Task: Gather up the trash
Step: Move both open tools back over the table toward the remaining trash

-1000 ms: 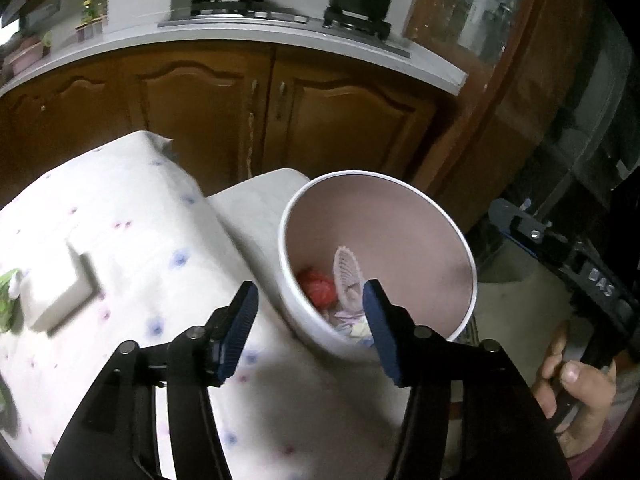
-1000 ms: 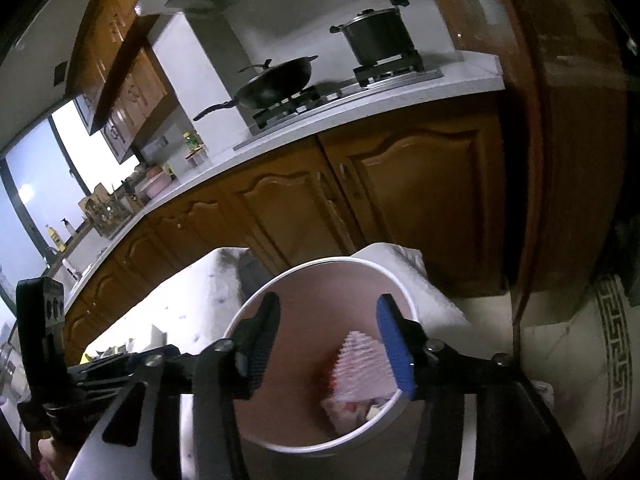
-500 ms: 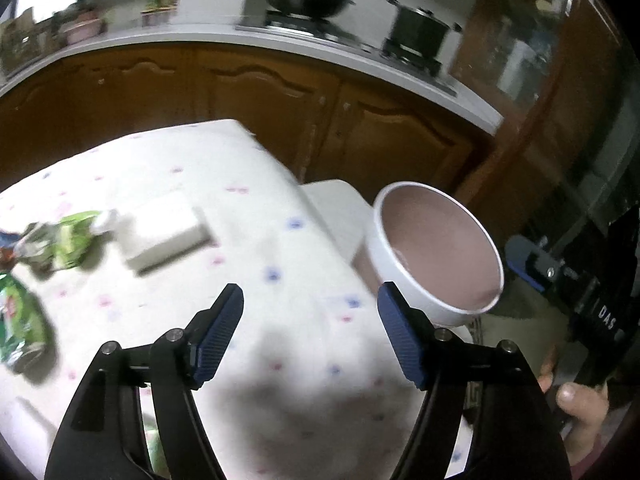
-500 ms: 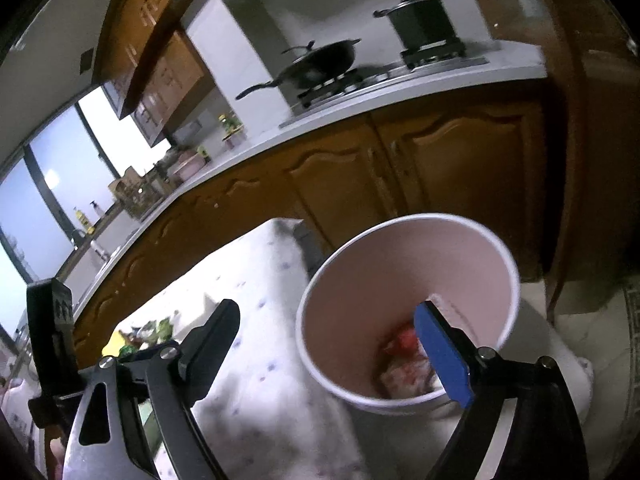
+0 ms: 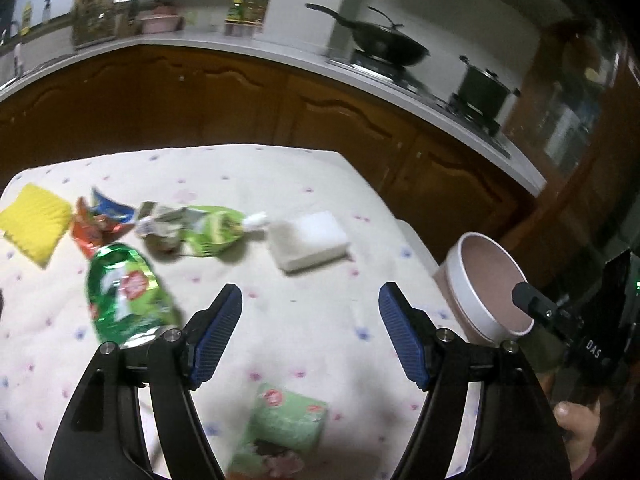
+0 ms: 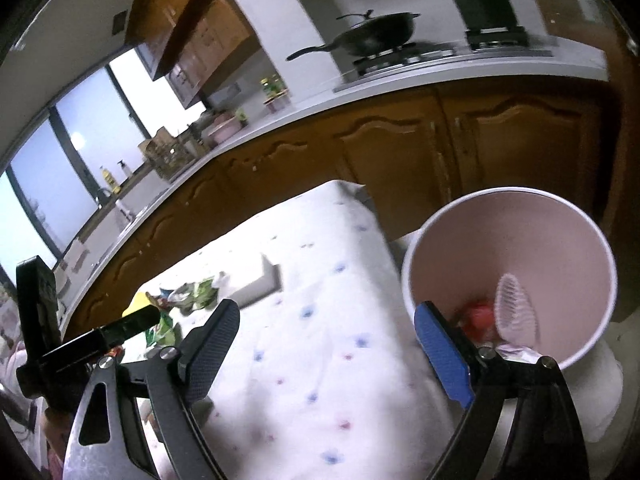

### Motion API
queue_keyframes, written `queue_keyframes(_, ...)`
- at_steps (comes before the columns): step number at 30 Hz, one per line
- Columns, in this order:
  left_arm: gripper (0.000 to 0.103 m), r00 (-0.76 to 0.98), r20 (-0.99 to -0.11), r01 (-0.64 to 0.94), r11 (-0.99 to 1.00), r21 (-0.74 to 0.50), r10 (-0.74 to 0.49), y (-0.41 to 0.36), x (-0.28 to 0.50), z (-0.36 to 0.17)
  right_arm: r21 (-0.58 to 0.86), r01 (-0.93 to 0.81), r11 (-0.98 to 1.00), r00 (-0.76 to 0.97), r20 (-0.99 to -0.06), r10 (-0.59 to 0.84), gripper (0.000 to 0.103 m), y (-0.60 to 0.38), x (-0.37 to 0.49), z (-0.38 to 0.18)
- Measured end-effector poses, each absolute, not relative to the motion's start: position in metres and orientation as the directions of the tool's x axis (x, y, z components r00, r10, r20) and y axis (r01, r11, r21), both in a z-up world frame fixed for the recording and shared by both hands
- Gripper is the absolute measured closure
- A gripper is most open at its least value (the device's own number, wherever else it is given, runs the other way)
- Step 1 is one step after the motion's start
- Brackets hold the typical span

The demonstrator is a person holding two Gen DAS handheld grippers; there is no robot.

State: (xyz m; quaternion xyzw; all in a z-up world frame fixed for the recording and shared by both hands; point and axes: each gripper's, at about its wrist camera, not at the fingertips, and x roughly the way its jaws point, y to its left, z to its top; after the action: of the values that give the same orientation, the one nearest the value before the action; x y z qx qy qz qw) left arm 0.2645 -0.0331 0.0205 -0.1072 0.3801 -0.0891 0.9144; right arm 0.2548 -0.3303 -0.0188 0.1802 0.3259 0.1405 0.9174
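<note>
My left gripper (image 5: 310, 320) stands open over the dotted white tablecloth (image 5: 280, 312), nothing between its fingers. Left of it lies a green snack bag (image 5: 124, 292); farther back lie a green wrapper (image 5: 208, 230), a red and blue wrapper (image 5: 98, 224) and a yellow sponge (image 5: 34, 224). A green packet (image 5: 284, 428) lies just below the fingers. The white bin (image 5: 486, 284) stands off the table's right end. My right gripper (image 6: 326, 340) is open too, its blue right finger over the bin (image 6: 508, 272), which holds a red scrap (image 6: 478, 316) and a white net sleeve (image 6: 514, 310).
A white block (image 5: 308, 240) lies mid-table. Brown kitchen cabinets (image 5: 320, 120) run behind, with a wok (image 5: 388, 46) and a pot (image 5: 482, 86) on the stove. A person's hand (image 5: 576, 428) holds the right gripper's handle at the lower right.
My left gripper swung left from over the bin to over the table, bringing the wrappers into view, and its jaws widened. My right gripper also drifted left off the bin and opened wider.
</note>
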Motion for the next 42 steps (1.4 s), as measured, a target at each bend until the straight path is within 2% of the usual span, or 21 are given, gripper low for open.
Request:
queue_keyframes(19,0.031,0.741,-0.662,-0.070,0.969,-0.235,-0.107,0.070,0.255,0.030,0.343,-0.313,0.885,0.662,-0.590,0.463,0.013,-0.230,0.286,-0.020)
queue_keyframes(32,0.031,0.704,-0.710,-0.182,0.967,-0.176,0.004,0.124,0.302,0.007,0.261,-0.363,0.894,0.625,-0.643,0.442,0.012,-0.187,0.321,-0.031)
queue_keyframes(42,0.031,0.661,-0.750,-0.173,0.977,-0.122,0.024,0.138,0.345,-0.025,0.204,-0.370,0.906,0.584,-0.708,0.398,0.012,-0.166,0.354,-0.055)
